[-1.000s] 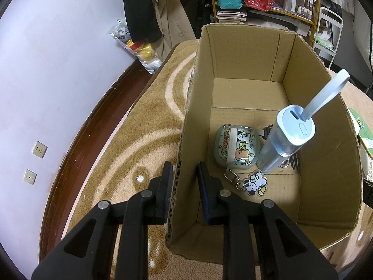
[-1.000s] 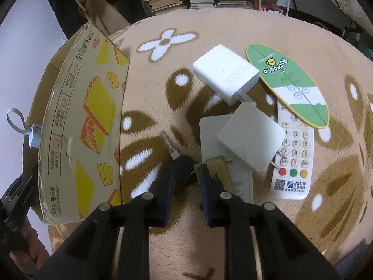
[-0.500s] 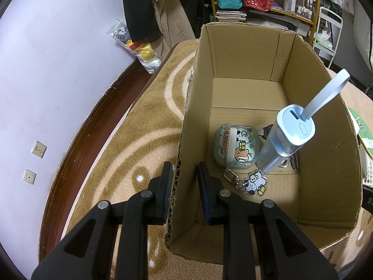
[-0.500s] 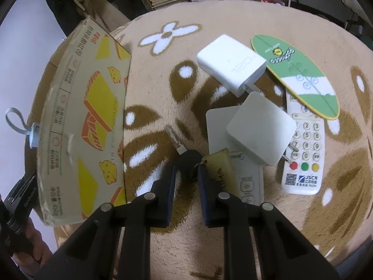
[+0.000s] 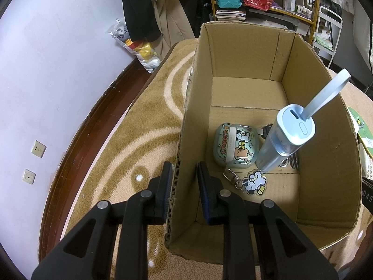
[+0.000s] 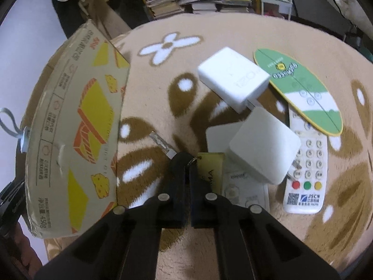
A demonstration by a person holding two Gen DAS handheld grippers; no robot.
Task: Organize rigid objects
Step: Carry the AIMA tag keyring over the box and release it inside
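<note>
Gripping the cardboard box (image 5: 233, 53) wall, our left gripper (image 5: 184, 182) straddles its near-left edge, one finger inside. Our right gripper (image 6: 186, 165) is pinched on a black key (image 6: 179, 161), whose blade points toward ten o'clock, box at nine o'clock.

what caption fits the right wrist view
Right gripper shut on black-headed key with yellow tag, beside printed cardboard box.

Dim, warm indoor lighting. Strong fisheye curvature, dark vignette at corners. Left view sharp, soft shadow inside box (image 5: 321, 126). Right view motion-blurred, mild glare on charger (image 6: 233, 79).
</note>
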